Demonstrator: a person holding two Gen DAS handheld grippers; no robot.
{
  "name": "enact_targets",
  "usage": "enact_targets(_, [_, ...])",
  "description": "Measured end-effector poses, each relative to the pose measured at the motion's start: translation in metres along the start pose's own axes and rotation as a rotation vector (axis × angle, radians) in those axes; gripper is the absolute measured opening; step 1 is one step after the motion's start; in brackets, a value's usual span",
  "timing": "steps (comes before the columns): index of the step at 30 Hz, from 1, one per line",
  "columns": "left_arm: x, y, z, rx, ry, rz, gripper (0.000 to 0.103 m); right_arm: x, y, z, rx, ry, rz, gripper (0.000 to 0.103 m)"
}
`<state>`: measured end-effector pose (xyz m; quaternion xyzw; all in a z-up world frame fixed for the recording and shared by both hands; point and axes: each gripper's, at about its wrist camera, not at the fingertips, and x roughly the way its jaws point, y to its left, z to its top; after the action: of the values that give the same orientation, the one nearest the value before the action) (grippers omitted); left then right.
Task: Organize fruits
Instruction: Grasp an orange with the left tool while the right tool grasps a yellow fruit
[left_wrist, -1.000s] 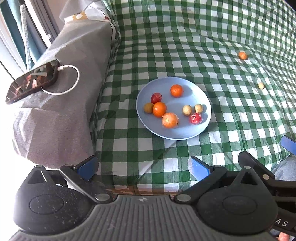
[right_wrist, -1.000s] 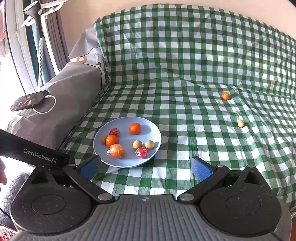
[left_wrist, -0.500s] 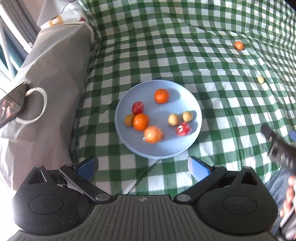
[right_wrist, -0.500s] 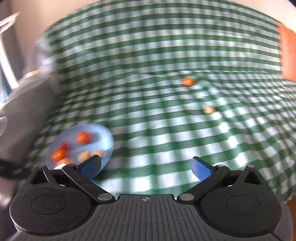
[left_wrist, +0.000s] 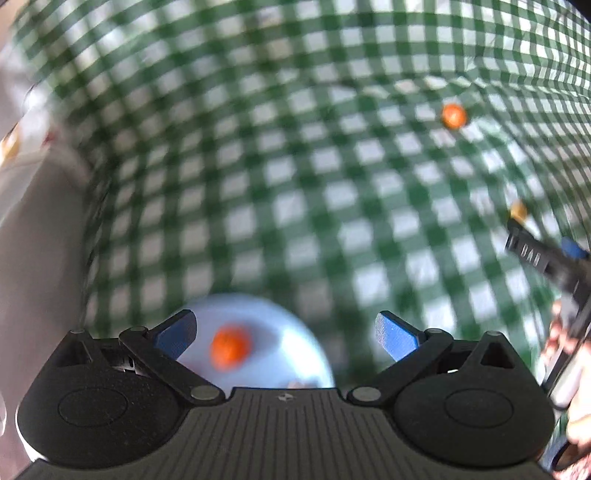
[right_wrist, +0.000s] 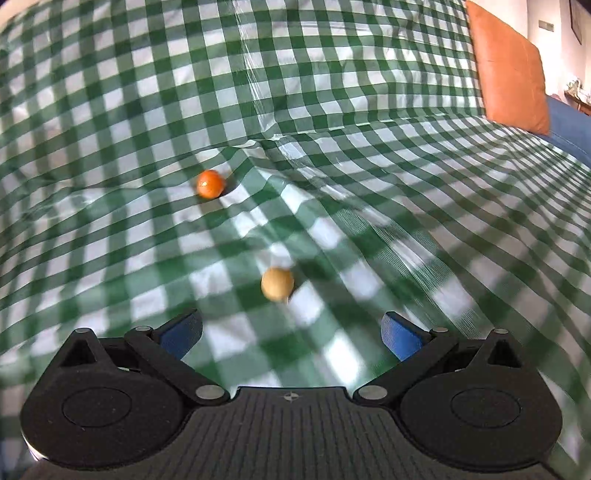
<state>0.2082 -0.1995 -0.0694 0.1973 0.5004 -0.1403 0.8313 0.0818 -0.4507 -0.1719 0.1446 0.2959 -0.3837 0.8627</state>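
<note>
Your right tool (right_wrist: 291, 328) is wide, jaws just closing slightly, empty above the yellow fruit (right_wrist: 277, 283); your left tool (left_wrist: 284, 332), though blurred, looks wide and empty.

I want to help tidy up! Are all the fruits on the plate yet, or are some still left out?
Not all. Done: at least one orange fruit lies on the blue plate. In hand: nothing; the right gripper, jaws just narrowing slightly, is open and nearing the tan fruit; the left gripper is open over the plate. Left: that tan fruit and the small orange one on the checked cloth.
</note>
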Motion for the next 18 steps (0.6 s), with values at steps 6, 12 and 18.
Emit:
enact_targets(6, [0.062,-0.058,0.084,0.065,-0.084,-0.082,0.103,0.041,-0.002,0.001,-0.043,-0.026,0.006,0.057])
enact_targets(12, [0.117,-0.131,0.16,0.165,-0.174,-0.161,0.103,0.051,-0.028,0.013,-0.016,-0.049,-0.167,0.03])
enact_targets(18, [0.168,-0.186,0.209,0.205,-0.136,-0.153,0.103,0.054,-0.056,0.018,0.08,-0.057,-0.193,0.03])
